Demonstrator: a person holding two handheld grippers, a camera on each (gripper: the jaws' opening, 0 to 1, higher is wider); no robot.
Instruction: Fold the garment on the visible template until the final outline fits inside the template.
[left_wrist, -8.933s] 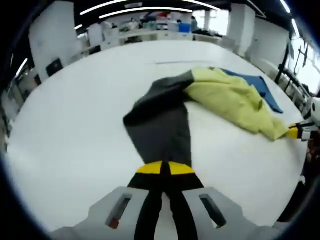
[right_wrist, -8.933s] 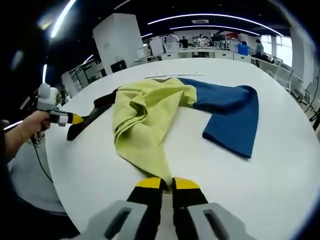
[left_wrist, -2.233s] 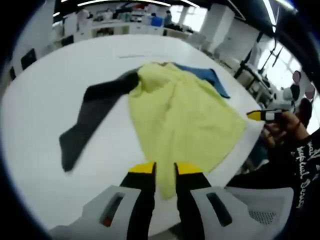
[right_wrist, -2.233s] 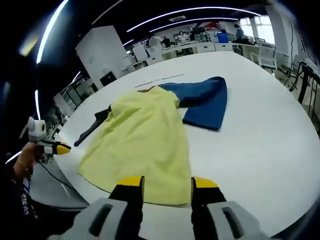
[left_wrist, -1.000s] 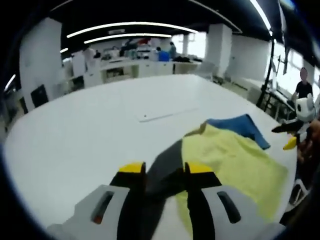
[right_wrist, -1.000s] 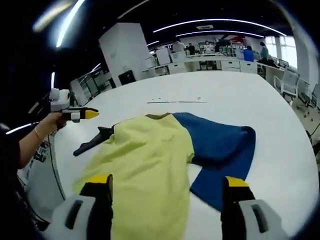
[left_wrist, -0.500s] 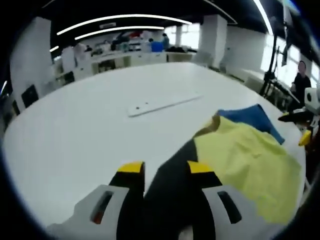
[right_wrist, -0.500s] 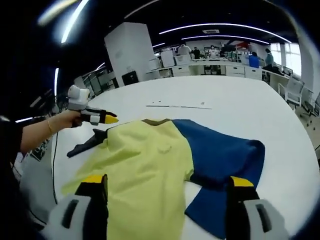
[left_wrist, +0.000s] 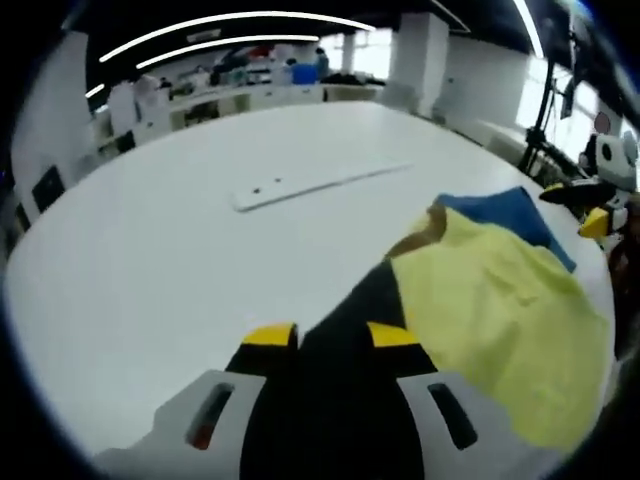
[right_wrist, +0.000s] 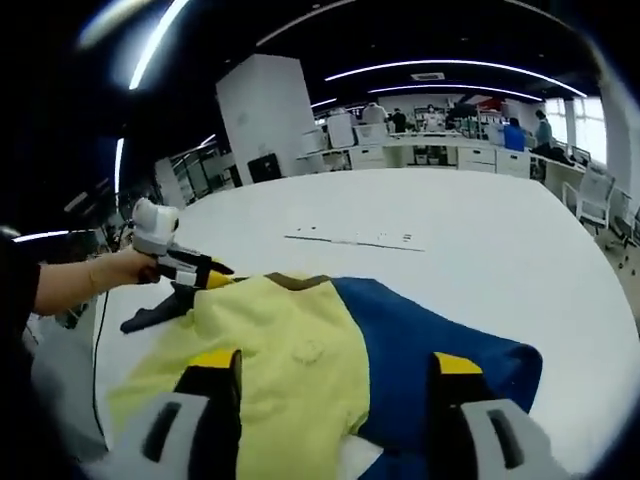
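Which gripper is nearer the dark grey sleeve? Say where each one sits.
Left. The left gripper is right over the dark grey sleeve, which runs between its open jaws. The right gripper, jaws wide open, hangs over the yellow body and blue sleeve, farther off.

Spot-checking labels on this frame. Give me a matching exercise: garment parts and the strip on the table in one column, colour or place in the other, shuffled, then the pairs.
Things:
1. sleeve between the left claw's jaws
2. body of the garment
3. other sleeve
4. flat strip on the table

Colour or place:
A. blue
B. white, lying beyond the garment
C. dark grey
D. yellow-green

Pairs:
1-C: the sleeve at the left claw is dark grey.
2-D: the body is yellow-green.
3-A: the other sleeve is blue, between the open jaws of the right claw.
4-B: the strip is white on the table.
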